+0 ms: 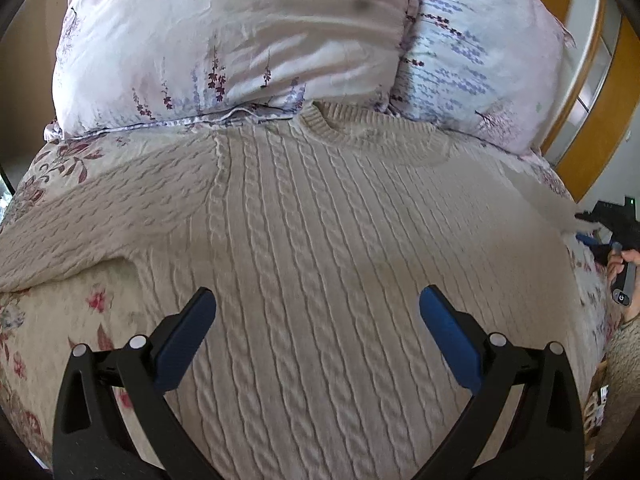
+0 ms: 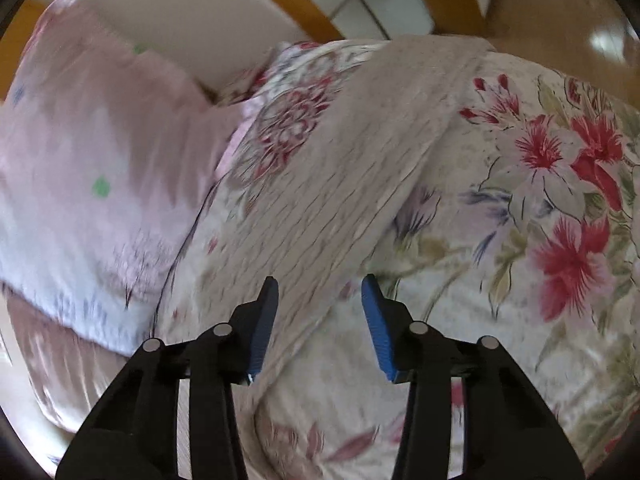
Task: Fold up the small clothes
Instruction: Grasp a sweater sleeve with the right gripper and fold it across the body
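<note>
A cream cable-knit sweater point(image 1: 320, 220) lies flat on the bed, its collar point(image 1: 320, 120) against the pillows and its left sleeve point(image 1: 80, 232) spread outward. My left gripper point(image 1: 316, 296) hovers over the sweater's lower body, jaws wide open and empty. In the right wrist view the other sleeve point(image 2: 360, 168) runs diagonally across the floral bedspread. My right gripper point(image 2: 320, 284) sits over that sleeve's lower part. Its jaws stand partly apart, and the blue pads point(image 2: 376, 320) do not press the knit. The picture is blurred.
Two floral pillows point(image 1: 224, 40) point(image 1: 480, 60) lie at the head of the bed. The flowered bedspread point(image 2: 540, 200) covers the mattress. A wooden frame point(image 1: 588, 120) and wooden floor point(image 2: 560, 20) lie past the bed's edge. A hand point(image 1: 624, 264) holding the other gripper shows at the right.
</note>
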`<state>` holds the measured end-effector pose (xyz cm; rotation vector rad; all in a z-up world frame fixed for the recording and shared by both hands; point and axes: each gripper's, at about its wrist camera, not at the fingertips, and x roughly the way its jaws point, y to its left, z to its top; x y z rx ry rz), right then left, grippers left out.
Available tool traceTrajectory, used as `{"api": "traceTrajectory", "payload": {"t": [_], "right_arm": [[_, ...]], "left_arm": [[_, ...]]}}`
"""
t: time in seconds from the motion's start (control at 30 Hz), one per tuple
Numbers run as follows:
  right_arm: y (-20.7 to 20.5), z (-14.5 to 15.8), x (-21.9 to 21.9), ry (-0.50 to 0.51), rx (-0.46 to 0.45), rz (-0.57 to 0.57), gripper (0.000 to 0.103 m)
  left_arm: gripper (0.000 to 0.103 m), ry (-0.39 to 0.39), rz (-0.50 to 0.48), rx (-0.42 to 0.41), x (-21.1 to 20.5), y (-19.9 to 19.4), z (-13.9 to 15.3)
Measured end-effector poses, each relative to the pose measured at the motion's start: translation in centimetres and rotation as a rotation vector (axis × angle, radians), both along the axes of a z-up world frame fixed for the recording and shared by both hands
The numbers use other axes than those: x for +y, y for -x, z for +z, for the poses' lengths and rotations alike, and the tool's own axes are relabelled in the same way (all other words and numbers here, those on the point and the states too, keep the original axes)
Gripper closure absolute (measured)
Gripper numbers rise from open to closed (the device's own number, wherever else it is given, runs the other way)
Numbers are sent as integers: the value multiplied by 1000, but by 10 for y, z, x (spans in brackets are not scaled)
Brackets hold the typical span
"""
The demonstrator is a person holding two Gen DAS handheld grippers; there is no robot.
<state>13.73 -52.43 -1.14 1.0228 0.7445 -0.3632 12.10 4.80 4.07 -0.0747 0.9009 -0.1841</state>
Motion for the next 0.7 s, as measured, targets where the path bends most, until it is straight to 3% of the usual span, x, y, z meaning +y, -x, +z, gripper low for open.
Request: {"api": "traceTrajectory", "payload": {"t": [0.2,0.33,0.37,0.53,0.7], "right_arm": [[-6,-3,-21,-17,-23,-78,69],[-3,-8,-32,-26,-37,-121,85],[-4,-8,-32,-9,-31,-121,90],[-6,2,-25,92,-32,-87,92],[-7,47,7,255,-127,11,93]], "left_arm": [[2,0,-4,-7,-7,-17,1],[2,27,-10,13,-10,-28,-3],[2,40,-11,21,-10,-30,-5],[2,162,-19,61,-7,-40,-11],[2,242,-65,81,-10,-47,-10]]}}
